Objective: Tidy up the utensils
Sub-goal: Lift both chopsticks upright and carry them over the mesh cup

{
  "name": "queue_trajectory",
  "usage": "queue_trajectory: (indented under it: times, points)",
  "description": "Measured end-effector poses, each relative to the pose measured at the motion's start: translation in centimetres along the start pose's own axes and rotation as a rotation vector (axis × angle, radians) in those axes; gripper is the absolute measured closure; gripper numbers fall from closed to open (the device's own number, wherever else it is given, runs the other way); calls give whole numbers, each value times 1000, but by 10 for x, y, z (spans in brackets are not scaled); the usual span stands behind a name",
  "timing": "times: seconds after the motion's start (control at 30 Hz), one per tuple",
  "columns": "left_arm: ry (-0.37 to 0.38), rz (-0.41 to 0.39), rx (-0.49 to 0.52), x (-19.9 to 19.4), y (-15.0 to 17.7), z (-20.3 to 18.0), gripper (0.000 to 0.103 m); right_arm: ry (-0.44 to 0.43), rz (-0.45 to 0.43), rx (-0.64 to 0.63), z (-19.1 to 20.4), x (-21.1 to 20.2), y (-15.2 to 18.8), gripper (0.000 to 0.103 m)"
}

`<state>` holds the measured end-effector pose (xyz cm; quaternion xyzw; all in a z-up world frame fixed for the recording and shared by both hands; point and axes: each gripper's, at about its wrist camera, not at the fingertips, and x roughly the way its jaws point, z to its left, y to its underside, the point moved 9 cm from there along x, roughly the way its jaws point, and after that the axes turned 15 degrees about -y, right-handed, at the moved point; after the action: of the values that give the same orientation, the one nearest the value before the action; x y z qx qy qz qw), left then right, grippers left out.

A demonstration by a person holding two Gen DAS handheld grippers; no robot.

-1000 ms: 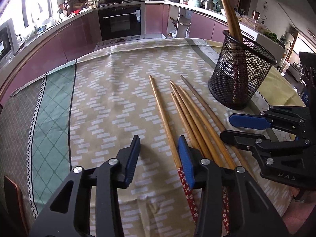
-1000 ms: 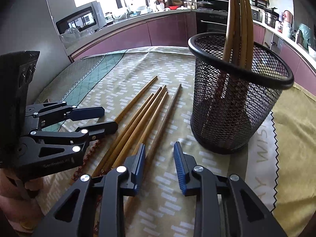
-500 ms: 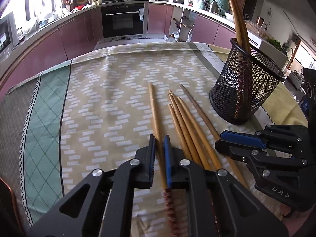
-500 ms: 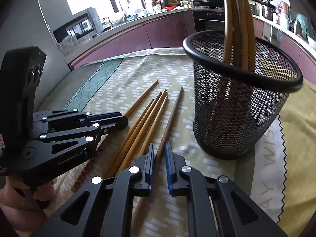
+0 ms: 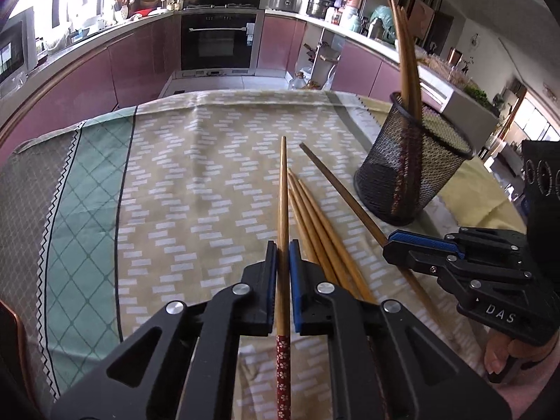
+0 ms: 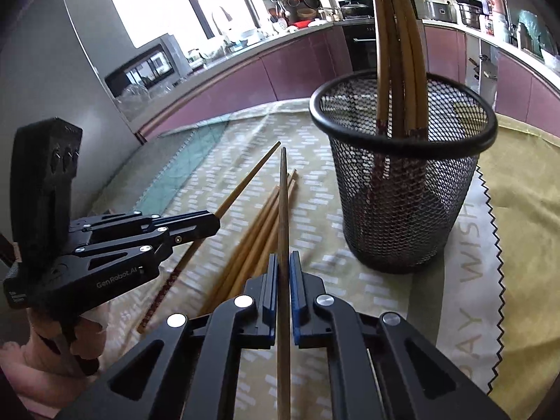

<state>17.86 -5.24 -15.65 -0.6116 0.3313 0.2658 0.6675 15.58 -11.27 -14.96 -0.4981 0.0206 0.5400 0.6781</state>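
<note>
A patterned tablecloth (image 5: 196, 189) bears loose chopsticks (image 5: 315, 224) and a mesh holder (image 5: 402, 182)

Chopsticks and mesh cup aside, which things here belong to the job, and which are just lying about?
Job:
- left claw shut on light chopstick
- right claw shut on dark chopstick
- loose chopsticks
- mesh holder

Lying about:
- tablecloth
- oven
- microwave

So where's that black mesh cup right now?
The black mesh cup stands upright on the tablecloth, right of the loose chopsticks, with several chopsticks already standing in it.
</note>
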Motion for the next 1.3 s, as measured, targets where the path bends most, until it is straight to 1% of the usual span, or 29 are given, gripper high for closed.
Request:
queue_trajectory:
  times: [0.37, 0.57, 0.93, 1.07, 1.3]
  points:
    - [88, -87, -21, -49, -14, -1, 95, -83, -83, -42, 20, -34, -12, 97]
    - [146, -127, -25, -73, -23, -4, 95, -105, -134, -54, 23, -56, -19, 97]
    - [210, -215, -42, -113, -42, -1, 95, -113, -217, -65, 24, -89, -33, 97]
    - [223, -234, -48, -117, -51, -3, 95, -104, -245, -78, 23, -100, -43, 97]
    - [254, -280, -45, -124, -77, -16, 95, -75, -292, -118, 24, -121, -63, 98]
